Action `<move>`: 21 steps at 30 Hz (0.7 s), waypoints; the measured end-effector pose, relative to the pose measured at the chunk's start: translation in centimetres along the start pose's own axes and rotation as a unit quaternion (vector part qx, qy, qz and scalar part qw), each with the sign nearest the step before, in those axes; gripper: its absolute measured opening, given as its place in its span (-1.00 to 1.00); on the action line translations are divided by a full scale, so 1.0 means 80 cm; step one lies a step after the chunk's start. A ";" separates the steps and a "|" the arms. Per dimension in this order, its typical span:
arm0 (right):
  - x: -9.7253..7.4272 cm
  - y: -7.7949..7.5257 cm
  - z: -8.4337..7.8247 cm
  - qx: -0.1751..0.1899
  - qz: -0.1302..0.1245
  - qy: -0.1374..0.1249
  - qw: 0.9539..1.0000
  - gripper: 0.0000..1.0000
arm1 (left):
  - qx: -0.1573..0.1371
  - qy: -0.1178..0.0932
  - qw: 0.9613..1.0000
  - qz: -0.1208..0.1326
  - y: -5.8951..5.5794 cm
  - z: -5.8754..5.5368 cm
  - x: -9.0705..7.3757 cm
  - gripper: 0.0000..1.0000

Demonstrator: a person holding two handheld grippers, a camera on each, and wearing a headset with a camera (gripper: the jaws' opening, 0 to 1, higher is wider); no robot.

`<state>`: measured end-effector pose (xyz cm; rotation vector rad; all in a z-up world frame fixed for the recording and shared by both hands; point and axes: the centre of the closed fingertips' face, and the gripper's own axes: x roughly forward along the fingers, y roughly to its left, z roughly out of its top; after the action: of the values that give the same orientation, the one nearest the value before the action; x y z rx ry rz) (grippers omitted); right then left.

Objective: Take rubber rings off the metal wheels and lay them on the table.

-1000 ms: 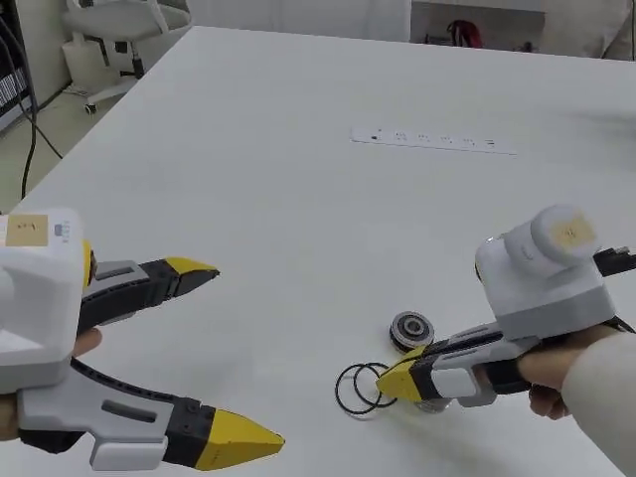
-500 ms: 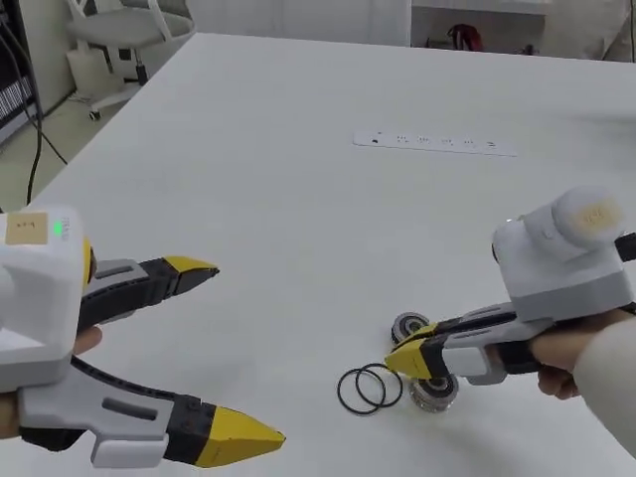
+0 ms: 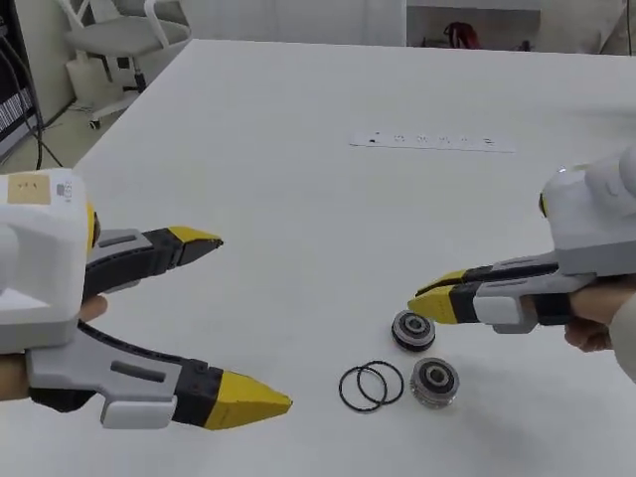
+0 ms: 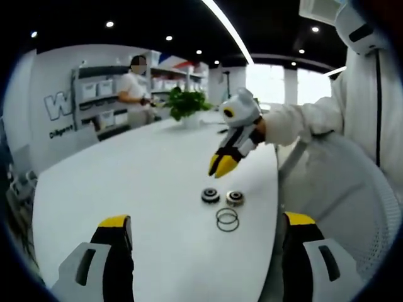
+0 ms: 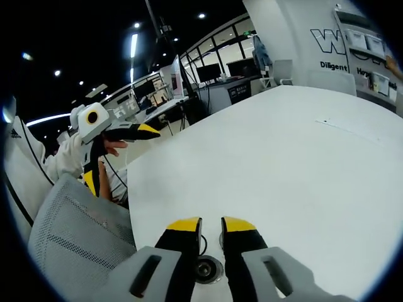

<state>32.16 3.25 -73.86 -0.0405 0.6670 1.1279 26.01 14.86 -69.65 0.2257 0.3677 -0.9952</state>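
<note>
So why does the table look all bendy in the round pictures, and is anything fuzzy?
Left gripper view: the fisheye lens curves the table edge, and the rubber rings look tiny. Right gripper view: same bending, and the right gripper up close looks huge. Head view: straight edges, even light, faint shadows under the metal wheels, nothing clearly fuzzy.

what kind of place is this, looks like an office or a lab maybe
Probably an open-plan office or lab workspace: a long white table, a swivel chair beside it, desks with monitors, and shelves of bins along a wall.
</note>
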 end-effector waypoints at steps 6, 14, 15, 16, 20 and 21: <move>-0.016 -0.019 0.011 0.013 -0.018 -0.024 0.999 -0.80 | 0.012 0.001 1.000 0.002 0.008 0.013 -0.001 1.00; -0.030 -0.033 0.024 0.023 -0.032 -0.049 0.998 -0.80 | 0.029 0.001 1.000 -0.001 0.013 0.033 0.006 1.00; -0.031 -0.034 0.025 0.023 -0.033 -0.051 0.998 -0.80 | 0.032 -0.002 0.999 -0.001 0.015 0.039 0.007 1.00; -0.032 -0.036 0.025 0.023 -0.035 -0.052 0.998 -0.80 | 0.034 -0.006 0.999 -0.002 0.016 0.044 0.009 1.00; -0.033 -0.041 0.025 0.023 -0.040 -0.051 0.998 -0.80 | 0.045 -0.009 0.999 -0.004 0.021 0.061 0.015 1.00; -0.033 -0.042 0.024 0.023 -0.040 -0.050 0.998 -0.80 | 0.047 -0.011 0.999 -0.004 0.023 0.065 0.016 1.00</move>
<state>35.21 0.26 -71.92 0.0275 0.5955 1.0299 29.21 13.00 -65.39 0.2983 0.3029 -1.0230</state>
